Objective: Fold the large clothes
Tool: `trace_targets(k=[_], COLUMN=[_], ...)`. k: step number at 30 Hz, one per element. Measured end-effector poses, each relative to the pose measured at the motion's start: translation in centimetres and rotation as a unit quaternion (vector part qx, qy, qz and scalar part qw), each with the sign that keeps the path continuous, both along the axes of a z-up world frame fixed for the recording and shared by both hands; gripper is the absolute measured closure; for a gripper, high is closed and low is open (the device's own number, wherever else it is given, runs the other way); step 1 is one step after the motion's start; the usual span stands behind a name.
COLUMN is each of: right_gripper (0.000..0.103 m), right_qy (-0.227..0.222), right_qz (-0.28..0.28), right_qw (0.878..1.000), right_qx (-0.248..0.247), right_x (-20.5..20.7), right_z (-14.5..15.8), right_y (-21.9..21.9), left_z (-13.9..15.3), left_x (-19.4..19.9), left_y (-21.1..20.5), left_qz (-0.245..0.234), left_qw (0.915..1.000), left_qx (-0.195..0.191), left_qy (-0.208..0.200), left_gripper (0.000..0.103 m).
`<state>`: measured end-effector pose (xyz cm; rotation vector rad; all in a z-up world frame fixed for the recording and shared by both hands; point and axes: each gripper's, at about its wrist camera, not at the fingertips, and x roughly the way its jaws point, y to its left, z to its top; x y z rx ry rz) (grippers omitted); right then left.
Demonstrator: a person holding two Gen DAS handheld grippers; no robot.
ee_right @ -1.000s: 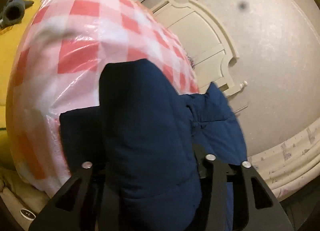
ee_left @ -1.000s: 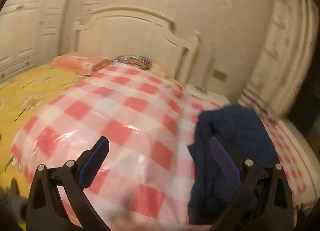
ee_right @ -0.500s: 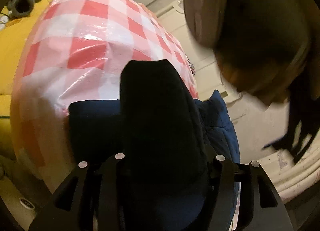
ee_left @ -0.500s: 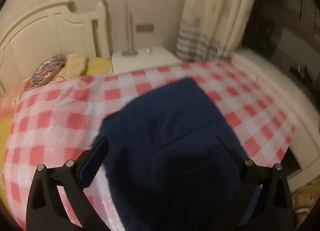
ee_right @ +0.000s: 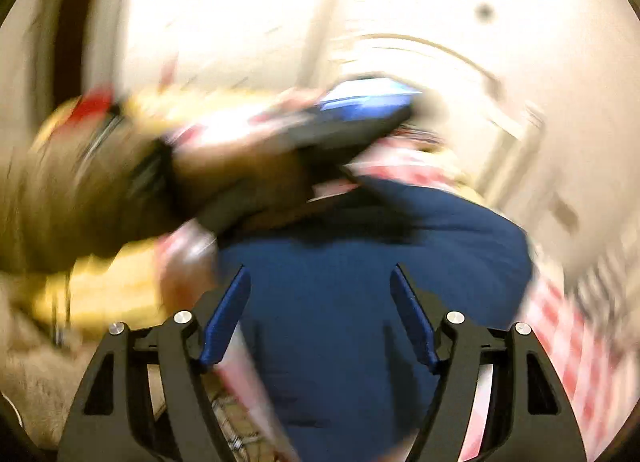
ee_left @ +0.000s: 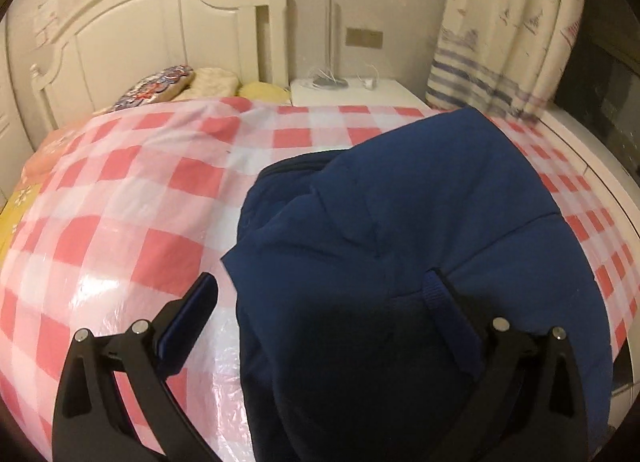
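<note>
Left gripper (ee_left: 320, 302) jaws wide, nothing gripped; right gripper (ee_right: 320, 318) jaws opening, pads clear of cloth — blurred view. Navy garment (ee_left: 420, 242) lies bunched on the checked cover (ee_left: 120, 202), its far corner near the bed's curtain-side edge. Bare cover stretches toward the headboard (ee_left: 140, 34) — nightstand (ee_left: 352, 92) beyond.

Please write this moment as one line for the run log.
garment: folded, on checked cover | left gripper: open | right gripper: opening, empty

Both wrist views look down close over the navy garment (ee_left: 420, 230)
</note>
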<state>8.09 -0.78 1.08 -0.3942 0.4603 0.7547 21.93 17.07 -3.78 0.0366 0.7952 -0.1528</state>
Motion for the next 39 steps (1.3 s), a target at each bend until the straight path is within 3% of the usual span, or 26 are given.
trace_targets(k=[3, 5, 8, 13, 15, 17, 22, 26, 29, 32, 34, 36, 37, 39], right_gripper=[0.051, 0.058, 0.063, 0.065, 0.065, 0.064, 0.064, 0.064, 0.064, 0.064, 0.064, 0.064, 0.064, 0.064], right_qy=[0.036, 0.053, 0.083, 0.090, 0.132, 0.144, 0.134, 0.136, 0.134, 0.133, 0.133, 0.133, 0.134, 0.143], right_qz=[-0.084, -0.139, -0.174, -0.172, -0.164, -0.167, -0.167, -0.166, -0.167, -0.167, -0.166, -0.166, -0.166, -0.170], right_qw=[0.992, 0.983, 0.973, 0.976, 0.977, 0.975, 0.974, 0.975, 0.975, 0.975, 0.976, 0.976, 0.976, 0.975], right_qx=[0.089, 0.112, 0.126, 0.099, 0.046, -0.025, -0.072, -0.061, -0.055, -0.056, -0.052, -0.046, -0.040, -0.026], right_x=[6.2, 10.8, 16.7, 21.9, 25.1, 24.5, 24.4, 24.4, 24.1, 24.1, 24.0, 24.0, 23.9, 24.1], right_z=[1.7, 1.9, 1.0, -0.4, -2.8, -6.2, -6.7, -7.4, -7.3, -7.2, -7.2, -7.2, -7.2, -7.2], right_y=[-5.2, -7.9, -8.6, -5.2, -2.5, 0.1, 1.9, 1.2, 1.2, 1.2, 1.1, 0.9, 0.8, 0.5], left_z=[-0.3, -0.3, -0.5, -1.1, -1.4, -1.7, -2.2, 1.0, 4.9, 6.5, 5.0, 1.4, -1.5, -2.9], left_x=[-0.2, -0.3, -0.7, -0.5, -0.3, 0.0, 0.3, -0.4, -1.0, 0.7, 3.0, 5.4, 6.8, 7.2], left_y=[0.3, 0.4, 0.7, 1.9, 2.4, 3.1, 3.7, 2.7, 2.8, 1.6, 0.8, 0.1, 0.5, 2.7], left_qz=[0.010, 0.014, 0.018, 0.023, 0.025, 0.036, 0.042, 0.055, 0.040, 0.032, 0.015, 0.016, 0.017, 0.024], left_qw=[0.9999, 0.9997, 0.9995, 0.9983, 0.9976, 0.9960, 0.9941, 0.9978, 0.9956, 0.9965, 0.9983, 0.9989, 0.9969, 0.9890], left_qx=[-0.010, -0.012, -0.017, -0.052, -0.064, -0.082, -0.099, -0.037, -0.071, -0.047, -0.049, -0.032, -0.044, -0.123], left_qy=[-0.009, -0.014, -0.019, -0.011, -0.004, 0.005, 0.018, 0.000, -0.046, -0.062, -0.027, 0.030, 0.063, 0.079], left_gripper=[0.002, 0.002, 0.002, 0.002, 0.002, 0.002, 0.002, 0.003, 0.003, 0.003, 0.003, 0.008, 0.007, 0.006])
